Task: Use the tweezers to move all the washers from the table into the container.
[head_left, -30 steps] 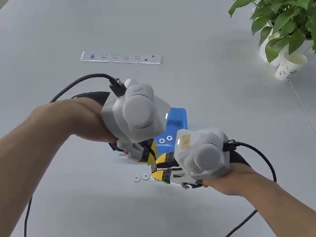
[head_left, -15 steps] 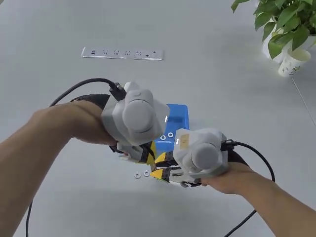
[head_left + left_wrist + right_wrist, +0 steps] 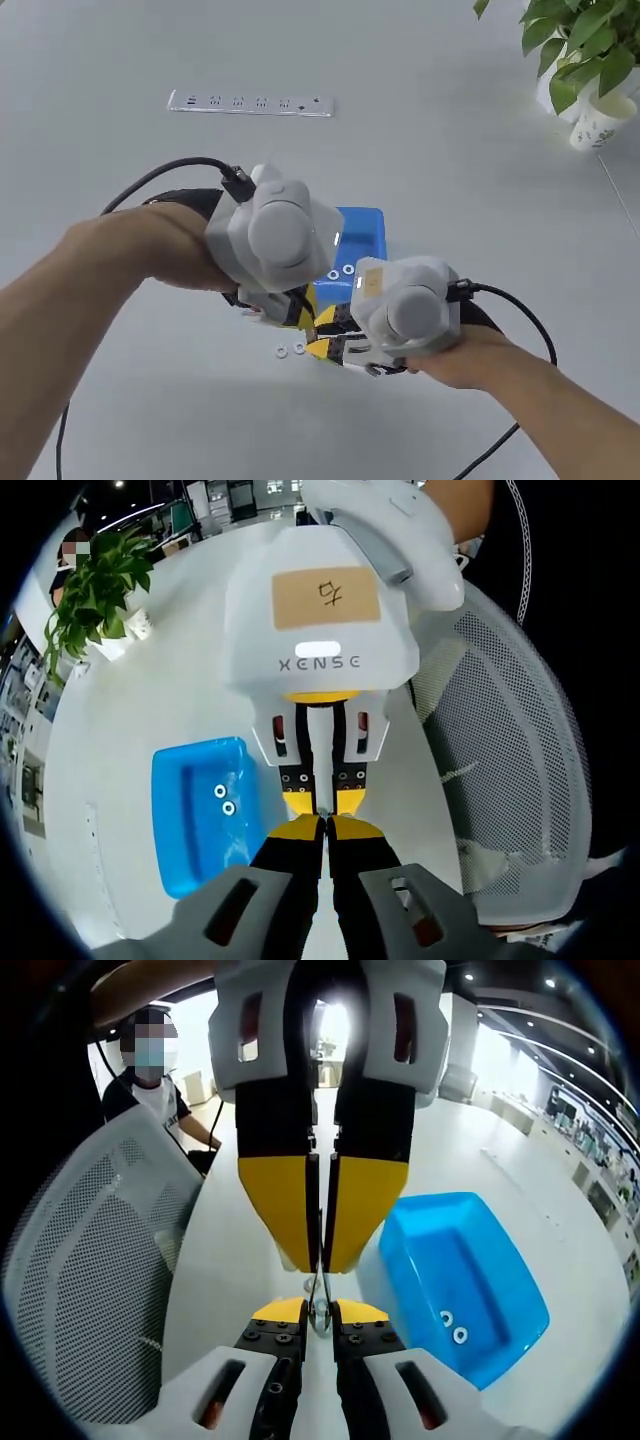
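Note:
My two grippers meet tip to tip low over the white table. The left gripper (image 3: 312, 318) (image 3: 325, 828) is shut on thin metal tweezers (image 3: 319, 1295), which run straight into the right gripper (image 3: 326, 350) (image 3: 320, 1314), whose jaws are closed around their rounded end. Beside the jaws lies the blue container (image 3: 362, 232) (image 3: 195, 820) (image 3: 470, 1270) with two washers (image 3: 340, 271) (image 3: 224, 800) (image 3: 453, 1327) in it. Two more washers (image 3: 290, 350) lie on the table, just left of the jaw tips in the head view.
A white power strip (image 3: 250, 104) lies at the far side of the table. A potted plant (image 3: 585, 60) stands at the far right. A black cable (image 3: 165, 170) trails off the left gripper. A white mesh chair (image 3: 90, 1260) stands beside the table.
The head camera has shifted slightly, so the picture has slid. The grippers stay tip to tip on the tweezers, with no clear move.

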A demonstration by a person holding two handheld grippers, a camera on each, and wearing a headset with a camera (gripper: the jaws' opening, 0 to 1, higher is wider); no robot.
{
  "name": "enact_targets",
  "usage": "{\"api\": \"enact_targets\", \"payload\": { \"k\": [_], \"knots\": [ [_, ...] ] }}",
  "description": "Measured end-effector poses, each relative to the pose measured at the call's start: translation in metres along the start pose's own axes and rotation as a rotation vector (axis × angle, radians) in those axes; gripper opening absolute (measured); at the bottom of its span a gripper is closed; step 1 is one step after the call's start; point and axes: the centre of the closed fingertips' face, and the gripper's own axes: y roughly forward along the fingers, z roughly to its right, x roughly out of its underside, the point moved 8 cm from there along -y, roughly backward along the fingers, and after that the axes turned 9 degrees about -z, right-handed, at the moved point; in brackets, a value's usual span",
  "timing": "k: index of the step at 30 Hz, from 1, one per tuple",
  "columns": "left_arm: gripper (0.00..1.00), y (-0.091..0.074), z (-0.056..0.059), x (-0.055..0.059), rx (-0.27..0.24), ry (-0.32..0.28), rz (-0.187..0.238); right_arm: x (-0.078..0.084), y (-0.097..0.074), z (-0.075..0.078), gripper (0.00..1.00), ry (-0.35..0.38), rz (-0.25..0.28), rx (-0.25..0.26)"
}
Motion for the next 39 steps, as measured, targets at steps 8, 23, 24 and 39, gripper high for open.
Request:
{"api": "enact_targets", "payload": {
  "k": [8, 23, 24, 39],
  "knots": [
    [0.05, 0.0006, 0.0006, -0.0022, 0.007, 0.004, 0.01, 0.0027, 0.0006, -0.0009, 0.11, 0.006, -0.004, 0.0],
    [0.04, 0.0013, 0.0001, -0.0022, 0.015, -0.002, 0.017, 0.0056, 0.0016, -0.0006, 0.11, 0.004, -0.018, -0.005],
    [0.04, 0.0013, 0.0002, -0.0021, 0.016, -0.002, 0.016, 0.0055, 0.0018, -0.0006, 0.11, 0.002, -0.018, -0.004],
    [0.05, 0.0023, -0.0012, -0.004, 0.02, 0.008, 0.013, 0.0085, 0.0014, -0.0028, 0.14, -0.015, -0.031, -0.006]
  ]
}}
